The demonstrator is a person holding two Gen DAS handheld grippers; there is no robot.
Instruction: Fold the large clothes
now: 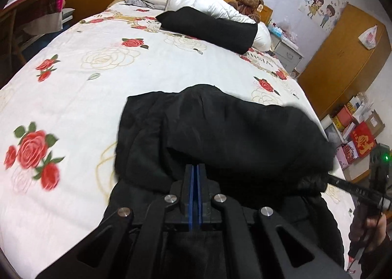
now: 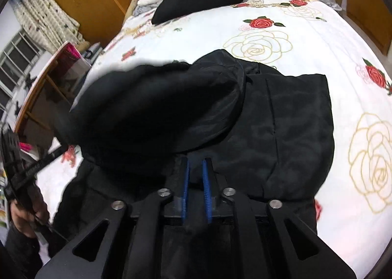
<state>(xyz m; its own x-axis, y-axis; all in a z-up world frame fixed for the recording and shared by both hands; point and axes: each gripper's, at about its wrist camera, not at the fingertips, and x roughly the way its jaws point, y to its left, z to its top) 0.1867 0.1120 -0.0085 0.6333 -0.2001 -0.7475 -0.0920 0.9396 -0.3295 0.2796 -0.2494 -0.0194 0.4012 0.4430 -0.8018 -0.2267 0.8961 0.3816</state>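
Lying across the near part of the bed, the black garment is the landmark for all entries below.

Item 1. Black garment, large, padded-looking. Its upper portion is doubled over its lower portion, the folded edge nearest both cameras. Judged: a lengthwise fold is being laid, which is why the bulk sits heaped rather than flat. The far corners look uneven in the right wrist view.

Item 2. Left gripper. Sits at the garment's near edge, over the fold. Blue fingers clenched together with only a hairline gap; no cloth visibly pinched between them. Judged: either just let go or pressing the fold down.

Item 3. Right gripper. Also at the garment's near edge. Fingers stand slightly parted, a narrow slot between them, with dark cloth just beyond the tips; whether any cloth is caught in the slot I cannot tell. It also shows at the garment's right side in the left wrist view, held by a hand.

Item 4. Second black garment, already folded, well beyond the landmark, resting against a white duvet at the head of the bed. Judged: finished pile, kept clear of the working area.

Item 5. Teddy bear, beyond the landmark, beside the duvet. Not involved.

Item 6. Rose-printed sheet, bare to the landmark's left, leaving room for smoothing.
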